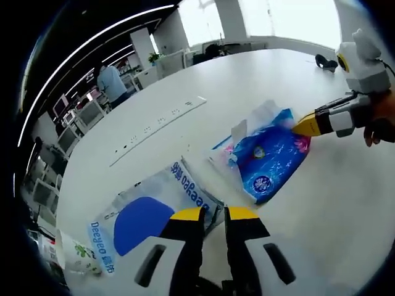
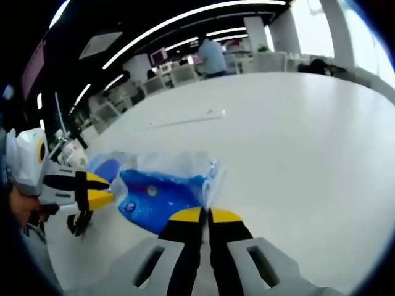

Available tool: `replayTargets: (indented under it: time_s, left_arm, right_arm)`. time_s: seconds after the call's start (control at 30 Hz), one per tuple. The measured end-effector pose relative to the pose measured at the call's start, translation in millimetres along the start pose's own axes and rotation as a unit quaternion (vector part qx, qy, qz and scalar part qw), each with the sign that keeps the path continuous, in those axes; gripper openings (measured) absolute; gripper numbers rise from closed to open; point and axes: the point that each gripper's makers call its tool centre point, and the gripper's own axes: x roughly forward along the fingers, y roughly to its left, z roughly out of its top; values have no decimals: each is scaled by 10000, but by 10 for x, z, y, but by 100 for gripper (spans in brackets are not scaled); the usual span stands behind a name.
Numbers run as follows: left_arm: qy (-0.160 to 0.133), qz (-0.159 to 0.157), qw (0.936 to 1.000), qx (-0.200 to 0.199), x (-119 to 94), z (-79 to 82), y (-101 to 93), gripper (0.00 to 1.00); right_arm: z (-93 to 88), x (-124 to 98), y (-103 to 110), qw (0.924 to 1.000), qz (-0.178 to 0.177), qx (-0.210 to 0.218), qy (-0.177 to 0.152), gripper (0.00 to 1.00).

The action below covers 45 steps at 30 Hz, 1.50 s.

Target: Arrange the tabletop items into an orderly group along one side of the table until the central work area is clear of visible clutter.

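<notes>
A blue tissue pack (image 1: 271, 161) lies mid-table on the white table (image 1: 345, 203), with a pink-and-white packet (image 1: 227, 151) against its left side. My right gripper (image 1: 303, 126) is at the blue pack's far right corner. In the right gripper view its jaws stand nearly together on the clear plastic edge of the blue pack (image 2: 162, 198), shut on it. A white pack with a blue circle, labelled Deeyeo (image 1: 148, 213), lies nearer me. My left gripper (image 1: 215, 214) has its jaws close together on that pack's right corner. From the right gripper view the left gripper (image 2: 105, 190) sits at the blue pack's left end.
A long socket strip (image 1: 157, 121) is set into the table beyond the packs. A small white packet with green print (image 1: 77, 254) lies at the near left edge. A black object (image 1: 324, 60) rests far right. A person (image 1: 112, 83) stands among the desks behind.
</notes>
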Motion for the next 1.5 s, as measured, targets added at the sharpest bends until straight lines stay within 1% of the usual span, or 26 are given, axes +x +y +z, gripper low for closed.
replayTargets:
  time_s: [0.33, 0.4, 0.53, 0.63, 1.1, 1.23, 1.5]
  left_arm:
    - [30, -3, 10000, 33, -47, -65, 5, 4]
    - [52, -8, 10000, 35, -46, -81, 6, 0]
    - [57, -18, 10000, 63, -58, -93, 14, 0]
    - [-21, 12, 9999, 133, -77, -60, 23, 3]
    - [44, -50, 9998, 168, -33, -96, 31, 0]
    - [58, -94, 9999, 91, -40, -103, 25, 0]
    - [53, -121, 9999, 62, -90, -130, 18, 0]
  right_arm:
    - [-1, 2, 2, 10000, 16, -25, 6, 0]
    - [-3, -2, 6, 10000, 17, -38, 12, 0]
    - [-7, -10, 3, 10000, 18, -16, 15, 0]
    - [-7, -12, 5, 10000, 10, -22, 11, 0]
    - [-14, -12, 12, 10000, 4, -31, 27, 0]
    - [-15, -16, 18, 10000, 3, -30, 22, 0]
    - [-16, -10, 14, 10000, 5, -35, 34, 0]
